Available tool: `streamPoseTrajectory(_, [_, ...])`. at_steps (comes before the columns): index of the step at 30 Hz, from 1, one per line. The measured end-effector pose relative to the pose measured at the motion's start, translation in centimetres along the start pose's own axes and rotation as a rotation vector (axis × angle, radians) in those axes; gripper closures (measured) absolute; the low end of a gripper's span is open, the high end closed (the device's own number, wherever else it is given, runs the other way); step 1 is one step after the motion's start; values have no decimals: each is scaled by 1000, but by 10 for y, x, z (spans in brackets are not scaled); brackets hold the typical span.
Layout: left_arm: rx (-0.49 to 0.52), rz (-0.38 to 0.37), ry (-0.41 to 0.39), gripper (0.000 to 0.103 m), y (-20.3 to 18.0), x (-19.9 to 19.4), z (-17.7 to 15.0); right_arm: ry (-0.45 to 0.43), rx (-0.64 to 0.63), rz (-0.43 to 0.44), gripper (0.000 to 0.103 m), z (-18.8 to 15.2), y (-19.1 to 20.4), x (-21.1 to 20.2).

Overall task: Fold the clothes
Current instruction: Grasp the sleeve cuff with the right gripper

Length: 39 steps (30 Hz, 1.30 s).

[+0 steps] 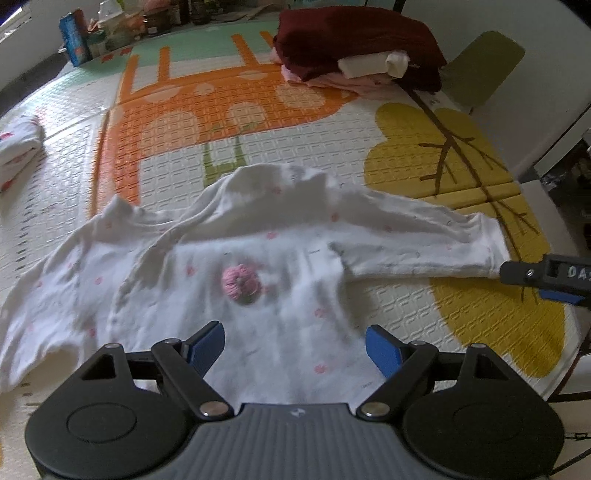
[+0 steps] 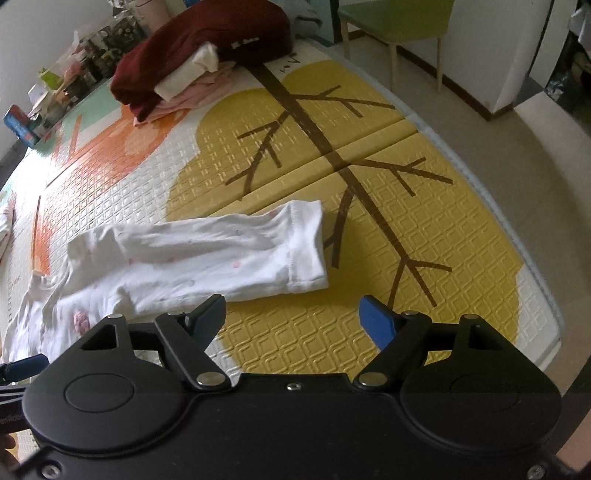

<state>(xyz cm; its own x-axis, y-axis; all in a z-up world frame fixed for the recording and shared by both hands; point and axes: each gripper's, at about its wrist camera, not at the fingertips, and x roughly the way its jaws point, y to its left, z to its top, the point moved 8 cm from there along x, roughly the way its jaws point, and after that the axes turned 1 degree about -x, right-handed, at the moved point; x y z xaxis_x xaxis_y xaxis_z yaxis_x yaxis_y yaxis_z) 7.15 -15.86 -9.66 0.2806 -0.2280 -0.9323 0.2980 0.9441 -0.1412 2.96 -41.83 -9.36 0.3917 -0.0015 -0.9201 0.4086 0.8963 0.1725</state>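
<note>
A small white garment with pink dots and a pink pom-pom lies spread on the patterned play mat. Its right sleeve stretches out over the yellow tree print. My left gripper hovers open over the garment's lower body, nothing between its fingers. My right gripper is open just short of the sleeve cuff, holding nothing. In the left wrist view the right gripper's finger sits right beside the cuff end.
A pile of folded clothes, dark red on top with white and pink beneath, sits at the mat's far right. Another white garment lies at the left. Boxes and clutter line the far edge. A green chair stands beyond the mat.
</note>
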Motion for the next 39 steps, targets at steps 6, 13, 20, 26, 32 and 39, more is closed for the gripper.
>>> streamPoseTrajectory(6, [-32,-12,-10,17,-3,14,7,21,29,17,33,0,-11,20])
streamPoseTrajectory(13, [17,20,-47,17,-5,24,14,47,58,33,52,2,-18,39])
streamPoseTrajectory(20, [100,86,-88,17,-10,31,17,35,59,38,57,7,-19,46])
streamPoseTrajectory(26, [105,63,-85,17,-11,38,14,23,49,46,80,7,-16,47])
streamPoseTrajectory(32, [96,58,-95,10,-10,39,16,-8,23,47,94,7,-13,44])
streamPoseTrajectory(39, [85,64,-45,10,-7,46,14,-65,-46,39,96,15,-1,27])
